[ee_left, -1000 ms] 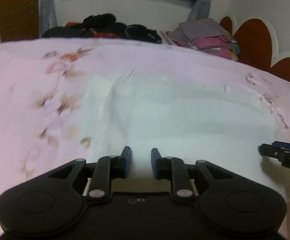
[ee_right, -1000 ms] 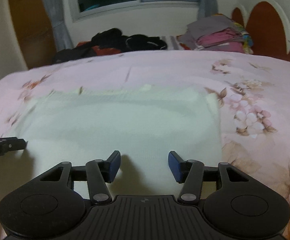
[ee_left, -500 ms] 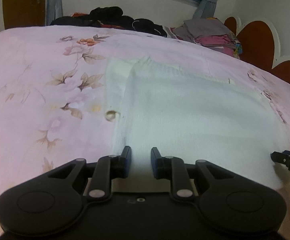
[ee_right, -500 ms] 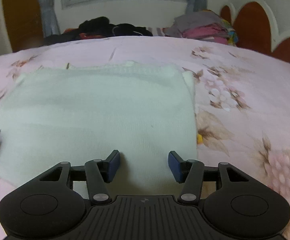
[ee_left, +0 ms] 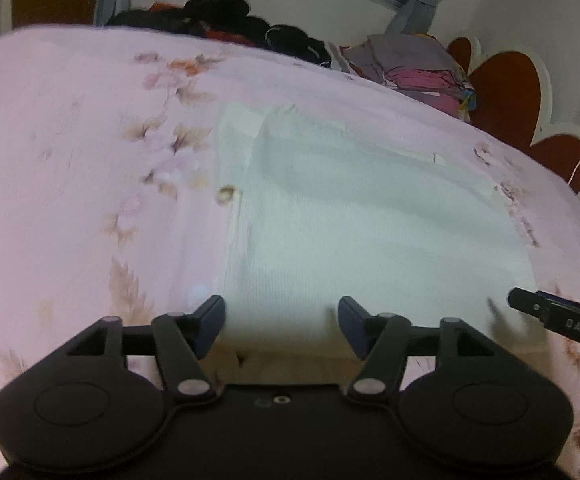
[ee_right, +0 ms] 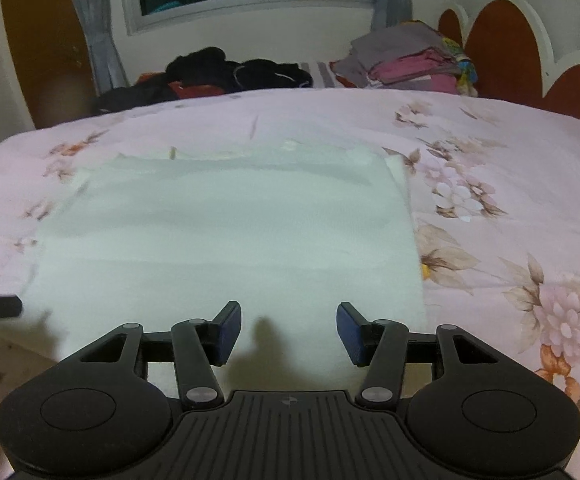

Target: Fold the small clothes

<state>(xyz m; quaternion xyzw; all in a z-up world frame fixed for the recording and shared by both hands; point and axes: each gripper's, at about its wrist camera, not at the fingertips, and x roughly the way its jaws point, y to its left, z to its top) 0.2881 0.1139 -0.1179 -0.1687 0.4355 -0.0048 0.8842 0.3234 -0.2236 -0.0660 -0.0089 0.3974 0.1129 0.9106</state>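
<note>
White garment (ee_left: 369, 240) flat, left claw (ee_left: 282, 320) opening, prev narrow

A white knit garment (ee_right: 226, 240) lies on a pale pink bedspread (ee_right: 489, 152) (printed with brown-leaved flowers).

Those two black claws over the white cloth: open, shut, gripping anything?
Left gripper: jaws opening, gripping nothing; the white knitted garment lies beyond them.
Right gripper: open, empty.
</note>
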